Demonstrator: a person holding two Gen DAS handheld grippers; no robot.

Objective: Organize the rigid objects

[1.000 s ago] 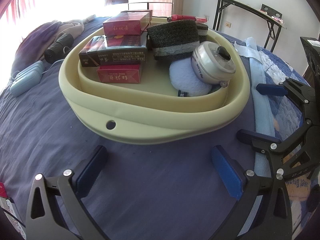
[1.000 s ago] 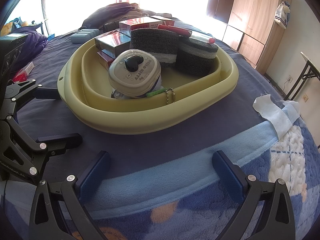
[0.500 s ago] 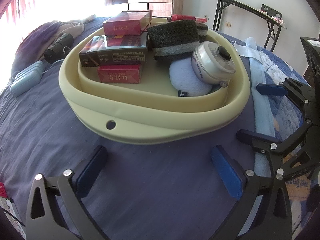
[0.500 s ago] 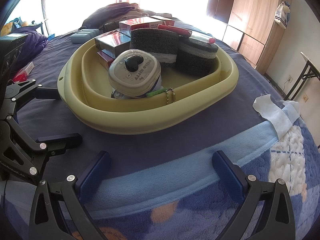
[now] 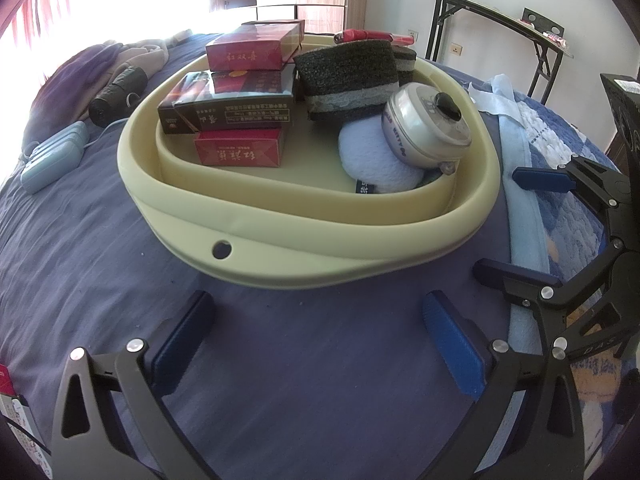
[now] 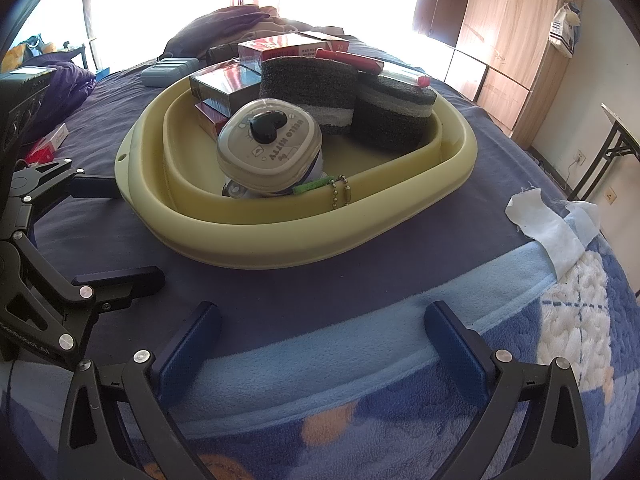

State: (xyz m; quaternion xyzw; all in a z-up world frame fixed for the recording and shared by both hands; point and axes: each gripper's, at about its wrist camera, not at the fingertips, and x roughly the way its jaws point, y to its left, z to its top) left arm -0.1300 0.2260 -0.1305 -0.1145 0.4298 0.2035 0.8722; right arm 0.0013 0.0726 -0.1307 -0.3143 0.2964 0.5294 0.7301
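A cream basin [image 5: 304, 236] is seen on a bed [image 5: 100, 264], and nearly all the rigid things are already gathered in it: three stacked boxes [image 5: 230, 114] toward its far left, two dark sponges [image 5: 350, 76] at its far side with a red tube [image 6: 348, 59] laid across them, and a round tin [image 5: 426, 130] leaning on a pale blue puff [image 5: 378, 162] at its near right. The left gripper [image 5: 318, 338] and the right gripper [image 6: 320, 346] are both held just short of the basin's near rim, each with its fingers spread wide and nothing between them. The sorting is judged to be close to finished. One small red and white box [image 6: 48, 146] is left on the bed, well to the left of the basin; if it belongs to the task, it is best approached by the left gripper, taken across its narrow sides and set flat in the bare patch of basin floor in front of the boxes. The tin is tilted and could be tipped by a knock, so entry is better made from the basin's left rim. Open bed is available in front of the basin and to its left; to its right a blue blanket [image 6: 360, 408] is bunched, with a white cloth [image 6: 548, 232] at its edge, and the two grippers are near each other there.
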